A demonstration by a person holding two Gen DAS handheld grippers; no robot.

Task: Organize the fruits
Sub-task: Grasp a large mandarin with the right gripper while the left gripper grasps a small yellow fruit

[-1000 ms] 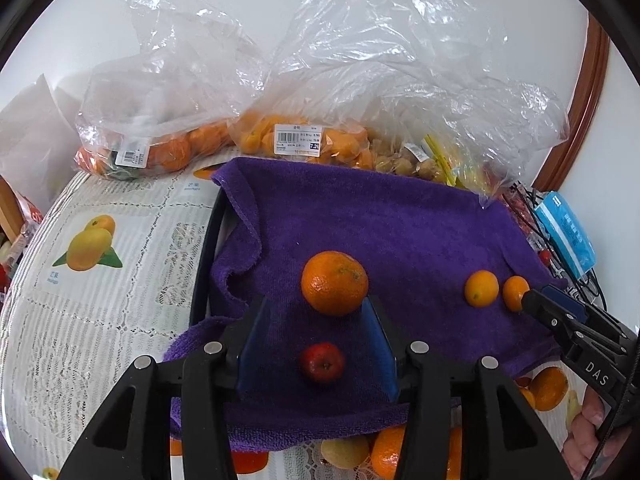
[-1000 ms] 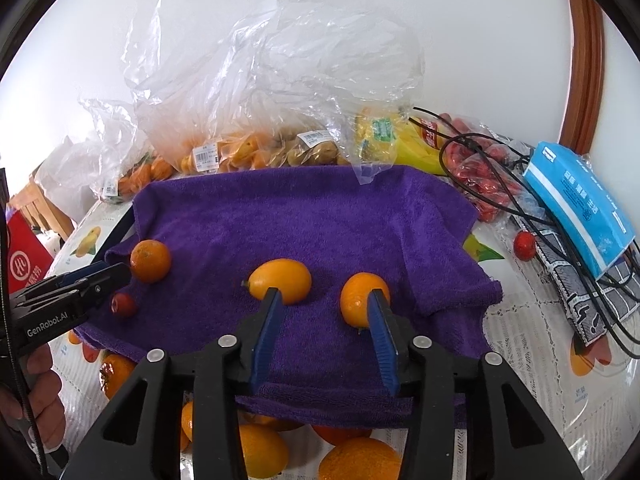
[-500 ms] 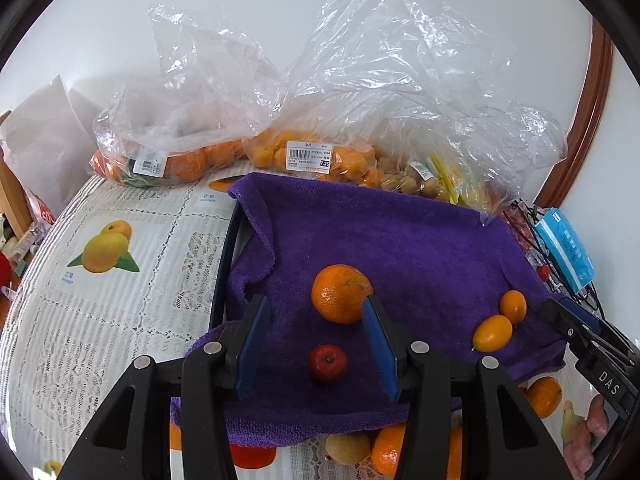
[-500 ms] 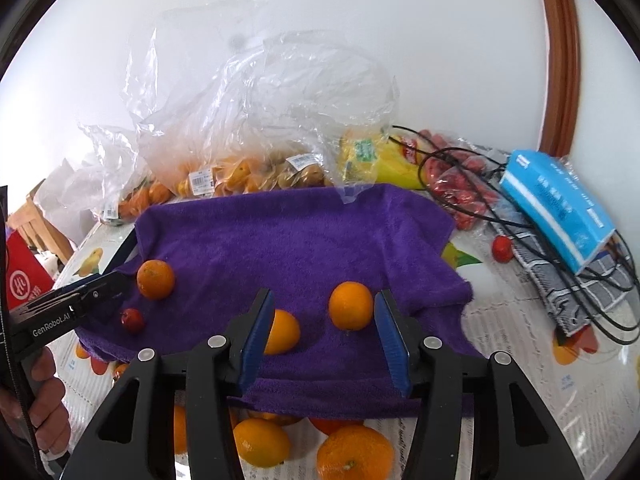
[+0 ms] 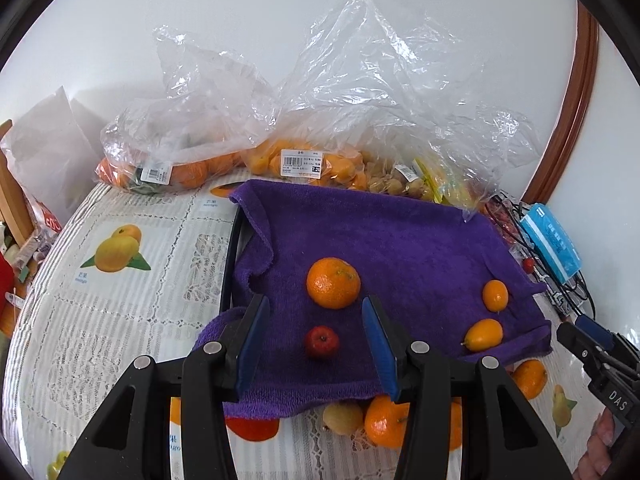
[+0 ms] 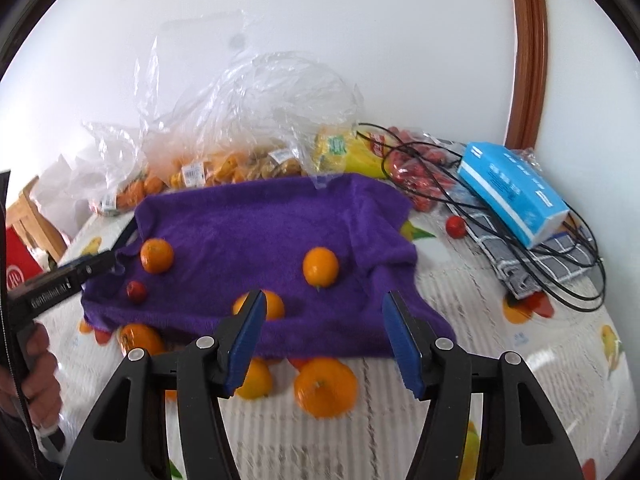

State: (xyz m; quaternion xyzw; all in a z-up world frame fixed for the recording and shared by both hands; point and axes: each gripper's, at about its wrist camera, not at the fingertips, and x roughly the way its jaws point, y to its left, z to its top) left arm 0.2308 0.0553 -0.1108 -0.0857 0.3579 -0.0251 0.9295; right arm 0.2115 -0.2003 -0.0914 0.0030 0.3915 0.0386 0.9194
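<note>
Fruits sit scattered on the purple towel [image 6: 248, 220]; both the left gripper [image 5: 312, 344] and right gripper [image 6: 324, 336] (jaws just widening) are apart, empty, so centre over one before closing.

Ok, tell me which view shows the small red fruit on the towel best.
The left wrist view: the red fruit lies large and sharp on the towel. The right wrist view shows it small, blurred, near the towel's left edge.

A blue tissue pack [image 6: 514, 192] rests on a checked grey cloth [image 6: 540, 258] at the right of the table, with black cables [image 6: 424, 184] looped over and around them. A lace tablecloth printed with fruit pictures [image 5: 120, 280] covers the table. A wooden door frame [image 6: 528, 52] rises against the white wall [image 6: 320, 20].
</note>
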